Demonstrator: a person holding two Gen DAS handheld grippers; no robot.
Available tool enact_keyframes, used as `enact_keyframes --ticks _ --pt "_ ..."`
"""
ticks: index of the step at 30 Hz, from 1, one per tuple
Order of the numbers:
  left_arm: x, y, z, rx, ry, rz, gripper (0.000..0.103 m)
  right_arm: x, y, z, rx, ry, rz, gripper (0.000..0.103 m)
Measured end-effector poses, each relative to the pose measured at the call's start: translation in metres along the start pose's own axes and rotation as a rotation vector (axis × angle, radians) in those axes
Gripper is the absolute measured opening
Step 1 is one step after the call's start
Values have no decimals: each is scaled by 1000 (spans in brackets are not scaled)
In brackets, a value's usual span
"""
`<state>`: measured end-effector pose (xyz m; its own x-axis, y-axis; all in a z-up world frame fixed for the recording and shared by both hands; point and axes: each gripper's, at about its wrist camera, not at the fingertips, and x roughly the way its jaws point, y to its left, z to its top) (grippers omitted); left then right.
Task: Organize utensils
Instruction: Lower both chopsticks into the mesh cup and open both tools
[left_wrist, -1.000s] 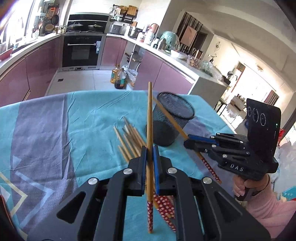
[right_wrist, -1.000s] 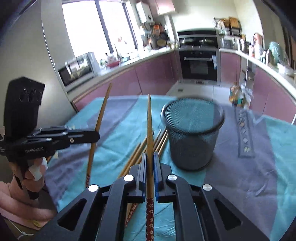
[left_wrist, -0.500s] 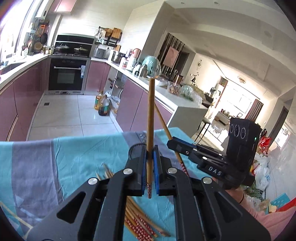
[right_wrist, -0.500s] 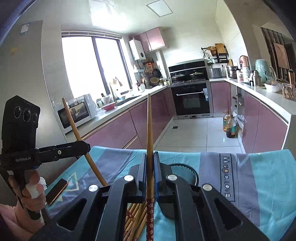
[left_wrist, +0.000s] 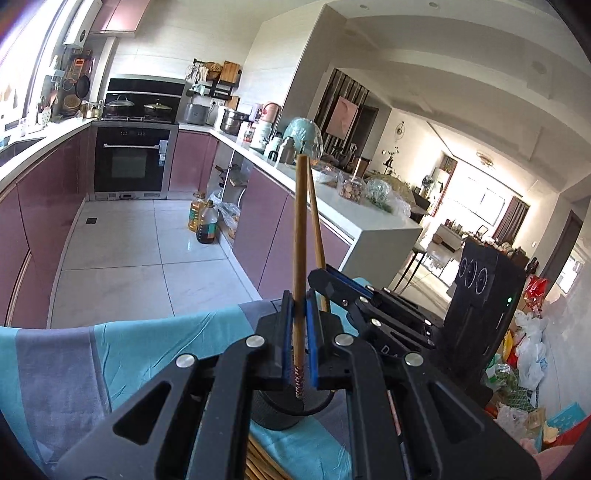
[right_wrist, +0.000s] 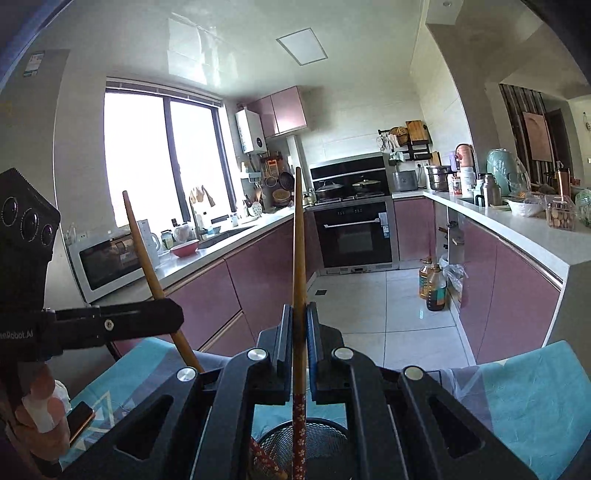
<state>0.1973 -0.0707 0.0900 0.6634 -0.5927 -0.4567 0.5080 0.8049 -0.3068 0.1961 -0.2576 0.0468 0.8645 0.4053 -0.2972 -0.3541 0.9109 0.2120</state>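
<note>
left claw (left_wrist: 298, 334): clamped on upright chopstick (left_wrist: 299, 236) over mesh cup (left_wrist: 291, 406) | right claw (right_wrist: 299, 343): clamped on second chopstick (right_wrist: 298, 258) | right view only: patterned tips inside cup, phone (right_wrist: 79, 421) on bench (right_wrist: 535, 387) | left view only: loose chopsticks (left_wrist: 258, 461)

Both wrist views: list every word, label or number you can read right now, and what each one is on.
"enRobot.AI", start cut off by the frame edge: side of the left gripper, right wrist view.
"D" plus a hidden remainder: body of the right gripper, left wrist view.
Oven door sticker, oven display and fridge label: too small to read.
</note>
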Motion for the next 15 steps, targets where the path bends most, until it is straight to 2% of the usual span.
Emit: enact_keyframes --ticks 7,15 --pt "50 10 -21 16 141 30 8 37 -6 -33 -12 150 -28 6" --pt "86 20 -38 25 219 51 8 62 -2 -55 -43 387 -26 6"
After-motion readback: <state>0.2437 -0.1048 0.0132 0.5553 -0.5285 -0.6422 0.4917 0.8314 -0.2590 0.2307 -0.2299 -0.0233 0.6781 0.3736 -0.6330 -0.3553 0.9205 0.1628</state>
